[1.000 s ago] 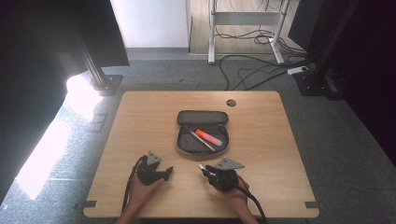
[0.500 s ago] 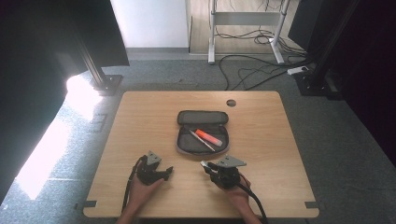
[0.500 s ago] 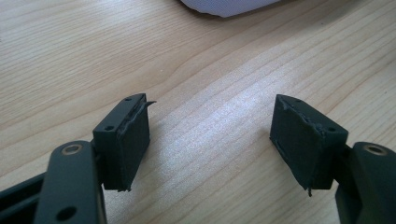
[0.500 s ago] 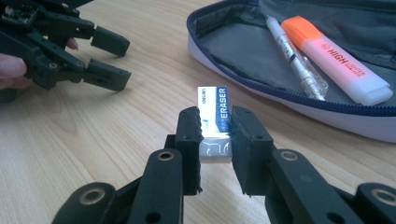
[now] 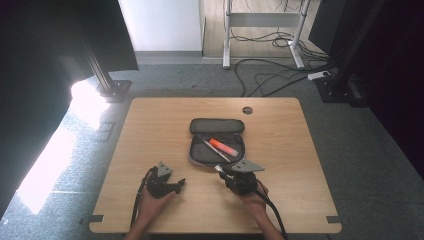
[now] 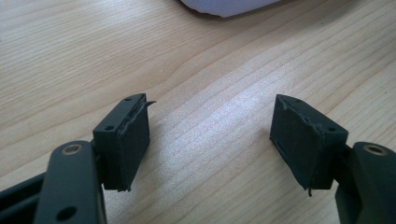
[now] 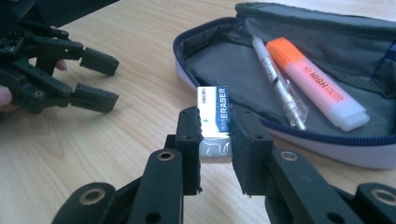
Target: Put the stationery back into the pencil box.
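The right gripper is clamped on a white-and-blue rectangular eraser (near the open grey fabric pencil case); the left gripper stands apart over the wooden table

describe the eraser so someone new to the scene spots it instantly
On the wooden table, find the open grey pencil case holding a pen and an orange highlighter. Just outside its near edge, the right gripper clamps the eraser: a small white block in a blue sleeve printed ERASER.
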The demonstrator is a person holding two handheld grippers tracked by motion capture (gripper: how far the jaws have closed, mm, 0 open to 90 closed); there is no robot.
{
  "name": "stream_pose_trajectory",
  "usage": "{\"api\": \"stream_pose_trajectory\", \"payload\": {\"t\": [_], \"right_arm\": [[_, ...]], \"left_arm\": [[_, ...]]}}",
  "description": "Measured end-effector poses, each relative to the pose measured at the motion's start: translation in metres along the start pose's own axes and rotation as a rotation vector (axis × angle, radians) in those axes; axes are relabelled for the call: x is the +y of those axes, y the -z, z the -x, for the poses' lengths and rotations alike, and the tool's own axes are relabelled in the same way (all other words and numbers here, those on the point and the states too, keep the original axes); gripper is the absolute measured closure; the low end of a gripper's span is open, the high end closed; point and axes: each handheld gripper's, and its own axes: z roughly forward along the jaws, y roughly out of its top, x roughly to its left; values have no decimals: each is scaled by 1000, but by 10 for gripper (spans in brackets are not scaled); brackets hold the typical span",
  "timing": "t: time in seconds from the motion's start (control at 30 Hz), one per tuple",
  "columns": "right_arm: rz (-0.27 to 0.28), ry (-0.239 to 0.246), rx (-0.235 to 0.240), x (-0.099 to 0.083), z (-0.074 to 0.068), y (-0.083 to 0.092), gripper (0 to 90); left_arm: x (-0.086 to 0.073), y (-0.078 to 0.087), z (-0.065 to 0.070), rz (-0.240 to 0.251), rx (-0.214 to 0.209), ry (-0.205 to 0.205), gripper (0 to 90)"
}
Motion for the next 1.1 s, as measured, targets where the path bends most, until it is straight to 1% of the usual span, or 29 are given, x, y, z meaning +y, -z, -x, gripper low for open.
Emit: {"api": "stream_pose_trajectory", "payload": {"t": [0.23,0.43,0.63,0.87,1.1], "right_arm": [[7,-6,0,10,5,-3,728],[11,-10,-3,17,10,-10,729],[6,-8,-5,21,13,-14,729],[-2,10,3,26,14,-20,729],[-6,5,7,29,16,-25,729]], "left_arm": [[0,0,0,0,0,0,286],[0,0,0,-1,0,-1,286],[0,0,0,-1,-1,-2,286],[0,0,0,-1,-1,-2,286],[0,0,0,-1,-1,-2,286]]}}
